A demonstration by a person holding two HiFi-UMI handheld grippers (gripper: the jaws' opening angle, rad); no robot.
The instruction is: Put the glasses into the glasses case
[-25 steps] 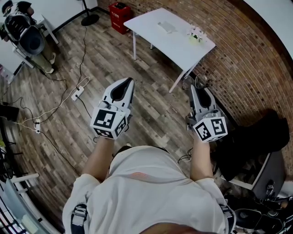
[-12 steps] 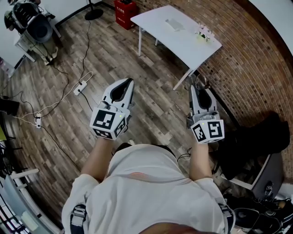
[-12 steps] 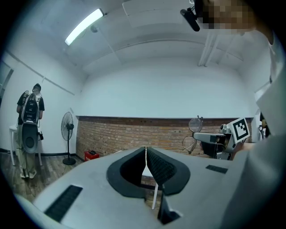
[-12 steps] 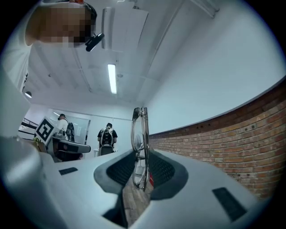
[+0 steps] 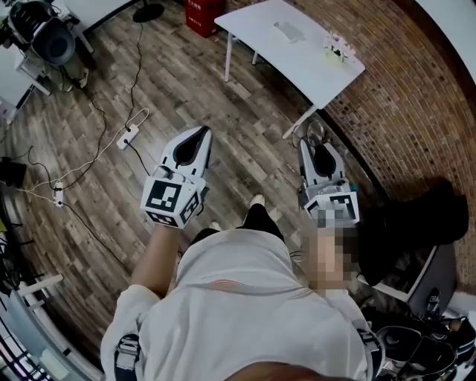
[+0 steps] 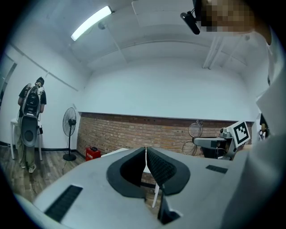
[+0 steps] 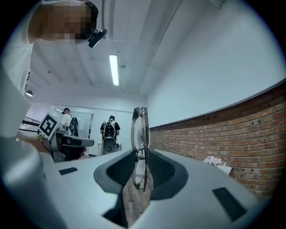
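My right gripper [image 7: 142,154] is shut on a folded pair of thin-rimmed glasses [image 7: 139,129], which stand upright and edge-on between its pads. In the head view the right gripper [image 5: 316,149] points level, towards the brick wall. Level beside it, my left gripper [image 5: 195,138] has its jaws together; in its own view the left gripper [image 6: 145,154] holds nothing that I can make out. A white table [image 5: 312,71] stands ahead, far from both grippers. On it lies a pale oblong thing [image 5: 288,31] that may be the glasses case, too small to tell.
White flowers [image 5: 338,46] stand on the table's right end. A red crate [image 5: 202,9] sits beyond it. Cables and a power strip [image 5: 126,136] cross the wooden floor on the left. A standing fan [image 6: 69,127] and a person [image 6: 30,120] are at the far left; black seating [image 5: 416,223] is at the right.
The person has stepped forward, and a foot now shows below the grippers. The table has slid up and to the right in the view. Both grippers kept their grip and pose.
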